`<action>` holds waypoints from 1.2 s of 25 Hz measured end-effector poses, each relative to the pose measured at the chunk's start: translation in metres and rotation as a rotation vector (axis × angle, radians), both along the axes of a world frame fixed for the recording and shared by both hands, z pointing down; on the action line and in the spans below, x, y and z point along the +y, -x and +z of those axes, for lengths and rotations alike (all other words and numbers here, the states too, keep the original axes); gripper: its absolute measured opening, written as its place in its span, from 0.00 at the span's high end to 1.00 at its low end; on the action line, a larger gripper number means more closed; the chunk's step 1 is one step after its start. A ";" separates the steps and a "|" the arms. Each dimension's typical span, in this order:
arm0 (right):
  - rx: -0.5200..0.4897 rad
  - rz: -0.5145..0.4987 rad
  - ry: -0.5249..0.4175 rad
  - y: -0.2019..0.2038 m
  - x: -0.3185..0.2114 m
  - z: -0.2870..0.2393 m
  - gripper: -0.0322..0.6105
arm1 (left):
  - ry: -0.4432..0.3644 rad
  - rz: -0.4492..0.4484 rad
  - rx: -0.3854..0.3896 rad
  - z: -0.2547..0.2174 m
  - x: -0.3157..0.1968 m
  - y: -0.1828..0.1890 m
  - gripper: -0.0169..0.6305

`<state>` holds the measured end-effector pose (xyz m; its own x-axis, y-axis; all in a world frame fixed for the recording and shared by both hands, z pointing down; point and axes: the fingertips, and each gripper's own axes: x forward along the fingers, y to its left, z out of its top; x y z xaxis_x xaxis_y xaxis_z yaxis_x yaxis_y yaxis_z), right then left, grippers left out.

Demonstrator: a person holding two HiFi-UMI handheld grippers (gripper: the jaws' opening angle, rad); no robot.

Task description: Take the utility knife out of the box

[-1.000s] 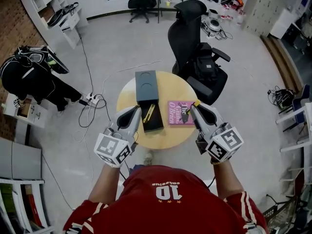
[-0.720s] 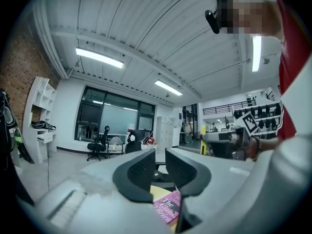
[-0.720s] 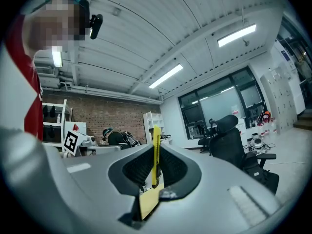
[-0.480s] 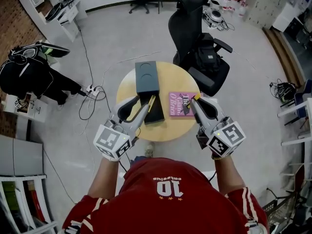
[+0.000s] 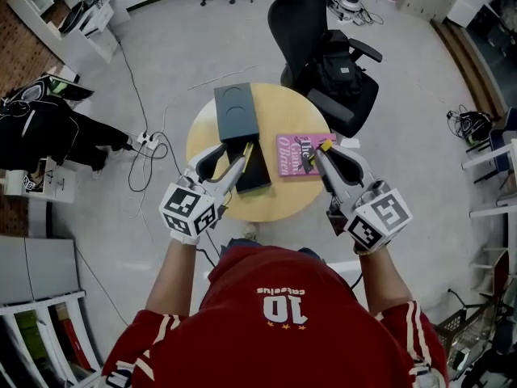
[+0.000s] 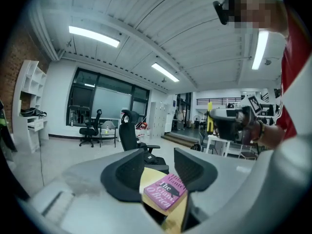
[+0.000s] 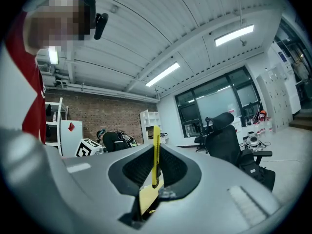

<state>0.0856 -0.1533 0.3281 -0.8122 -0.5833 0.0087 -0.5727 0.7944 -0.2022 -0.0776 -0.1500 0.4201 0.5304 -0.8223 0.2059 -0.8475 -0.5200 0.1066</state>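
Note:
On the round wooden table (image 5: 275, 200) lies a dark box (image 5: 257, 176), its lid (image 5: 236, 110) laid flat behind it. A slim yellow knife-like piece (image 5: 247, 153) shows inside the box. My left gripper (image 5: 233, 157) hangs over the box's left edge; its jaws have just been opening and stand open with nothing between them. In the left gripper view the left gripper (image 6: 158, 172) frames the pink book (image 6: 165, 194). My right gripper (image 5: 321, 153) is above the pink book (image 5: 297, 157), shut on a yellow utility knife (image 7: 156, 152) that stands upright between its jaws.
A black office chair (image 5: 327, 63) with a backpack on its seat stands right behind the table. A power strip and cables (image 5: 145, 141) lie on the floor to the left. White shelves (image 5: 60, 14) and a black bag (image 5: 40, 132) are further left.
My left gripper sank toward the box and its jaws went from shut to wide open. The right gripper kept its place, still gripping the yellow knife.

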 end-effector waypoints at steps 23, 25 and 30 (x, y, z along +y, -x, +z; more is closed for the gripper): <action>0.060 0.082 0.052 0.006 -0.024 0.023 0.91 | 0.420 0.018 -0.147 0.232 -0.089 0.017 0.66; 0.064 0.088 0.064 0.003 -0.023 0.027 0.91 | 0.471 0.024 -0.165 0.252 -0.089 0.015 0.64; 0.069 0.094 0.085 -0.002 -0.022 0.038 0.91 | 0.592 0.004 -0.235 0.300 -0.090 0.015 0.64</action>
<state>0.0873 -0.1758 0.3665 -0.7495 -0.6518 0.1154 -0.6590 0.7181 -0.2237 -0.0929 -0.2405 0.7206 0.4185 -0.5316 0.7363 -0.8814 -0.4332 0.1882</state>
